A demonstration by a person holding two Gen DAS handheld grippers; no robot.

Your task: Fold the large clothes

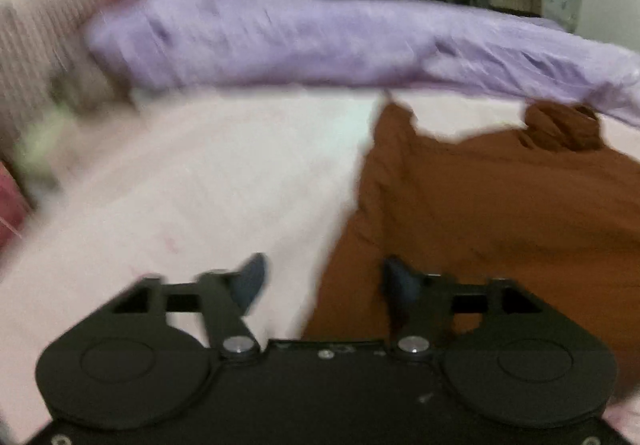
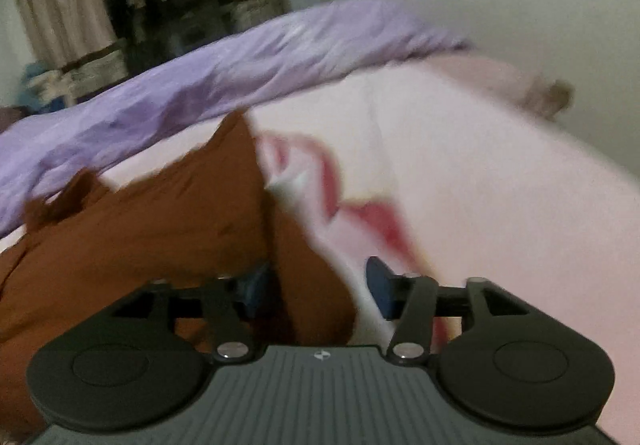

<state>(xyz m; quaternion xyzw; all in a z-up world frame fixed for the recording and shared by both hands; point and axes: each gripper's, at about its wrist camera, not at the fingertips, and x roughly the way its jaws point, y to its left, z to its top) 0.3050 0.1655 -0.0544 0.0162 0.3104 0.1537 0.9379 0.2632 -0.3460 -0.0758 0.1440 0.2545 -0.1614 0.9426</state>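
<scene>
Rust-brown garment lies rumpled on the bed; both the left gripper and right gripper have fingers apart, so each should probably pinch an edge squarely before lifting.

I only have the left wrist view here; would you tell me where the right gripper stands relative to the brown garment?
Observer: The right gripper is open, straddling the brown garment at its right edge, one finger over cloth, one over the pink sheet.
Operator: Is anything printed on that sheet?
Observer: Yes, red shapes lie just beyond the garment's edge.
Operator: Anything past the purple blanket?
Observer: The purple blanket ends at a blurred pale bundle; I cannot tell what it is.
</scene>
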